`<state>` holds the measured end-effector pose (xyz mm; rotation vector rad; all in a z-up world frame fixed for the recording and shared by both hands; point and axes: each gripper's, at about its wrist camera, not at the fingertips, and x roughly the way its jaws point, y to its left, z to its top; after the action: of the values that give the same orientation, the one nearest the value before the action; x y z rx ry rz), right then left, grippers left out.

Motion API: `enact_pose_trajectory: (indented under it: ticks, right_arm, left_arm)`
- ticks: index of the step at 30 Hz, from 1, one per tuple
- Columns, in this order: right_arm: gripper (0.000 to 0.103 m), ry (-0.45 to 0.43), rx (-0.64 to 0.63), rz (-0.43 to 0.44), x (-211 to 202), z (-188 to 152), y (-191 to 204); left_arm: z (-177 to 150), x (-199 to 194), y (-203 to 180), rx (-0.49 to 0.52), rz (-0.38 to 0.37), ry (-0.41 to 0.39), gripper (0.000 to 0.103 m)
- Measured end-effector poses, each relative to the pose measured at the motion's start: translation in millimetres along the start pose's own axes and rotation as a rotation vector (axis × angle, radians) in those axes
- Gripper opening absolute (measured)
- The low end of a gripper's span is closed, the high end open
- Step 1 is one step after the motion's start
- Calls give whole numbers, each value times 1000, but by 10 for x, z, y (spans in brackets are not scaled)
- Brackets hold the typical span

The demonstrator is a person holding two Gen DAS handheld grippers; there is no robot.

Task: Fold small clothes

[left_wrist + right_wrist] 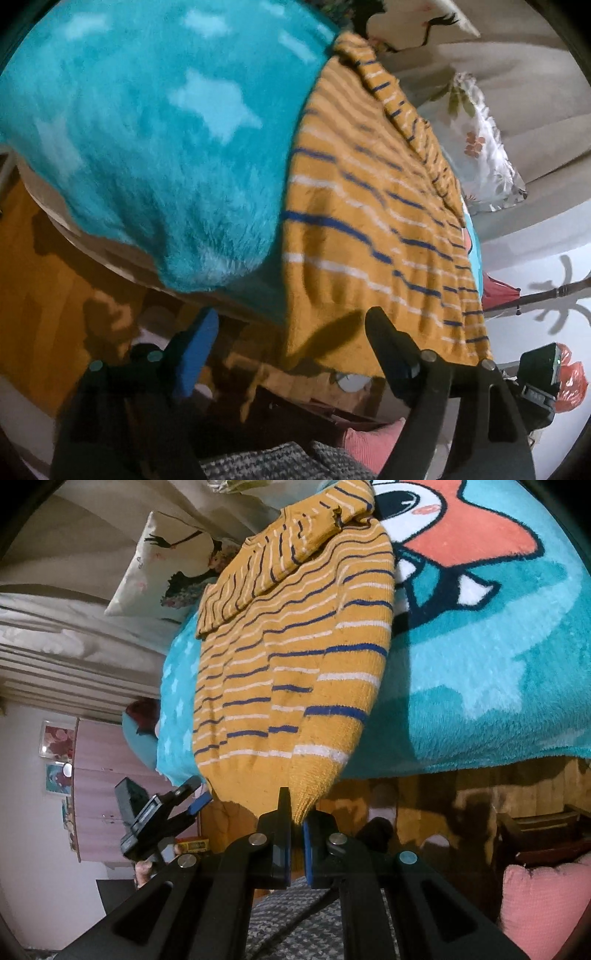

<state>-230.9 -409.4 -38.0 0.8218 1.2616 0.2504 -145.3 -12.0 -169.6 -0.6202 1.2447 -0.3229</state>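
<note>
A mustard sweater (369,206) with blue and white stripes lies on a fluffy turquoise blanket (147,129), its hem hanging over the bed's edge. In the left wrist view my left gripper (291,336) stands open just below that hem, its right finger (388,339) against the cloth's edge and nothing pinched between the pads. In the right wrist view the sweater (295,657) has its sleeves folded in, and my right gripper (297,818) is shut on the hem's corner. The left gripper (188,797) shows at the hem's other corner, open.
The blanket (480,646) carries a cartoon face. Printed pillows (480,147) (166,565) lie at the bed's far end. A wooden bed side (443,805), a pink cushion (546,897) and grey knit fabric (266,461) sit below the grippers. A coat stand (554,295) stands by the wall.
</note>
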Motion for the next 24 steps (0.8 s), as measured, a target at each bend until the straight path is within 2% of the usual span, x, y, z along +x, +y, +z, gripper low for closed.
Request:
enact_pose_trajectory:
  ticks: [3,5,6,7,11,16,19,24]
  right_arm:
    - [6,3,-1,-4,0,-3,4]
    - [6,0,0,-5,1,-4,19]
    - [6,-1,-1,-4,-2,-7,19]
    - [6,-3,0,0,-5,-10,13]
    - [6,-13,10,21,-25,-22,-31]
    - [6,-33,-13,41,-46,60,22]
    - [6,-48,-21,47,-38,202,93]
    - [6,-116,-46,54,-51,698,297]
  left_arm:
    - [15,118,34,-44,-40,37,80]
    - [3,72,12,-44,-86,48,52]
    - [4,53,-18,-39,-100,63,23]
    - [1,21,-63,-28,-92,72,13]
    - [20,-274,-325,39,-26,22,8]
    - [211,-623,-658,102,2,-70,8]
    - [458,-698,-900,121,-2,-98,8]
    - [1042,-571,-1279,150,4,-121,6]
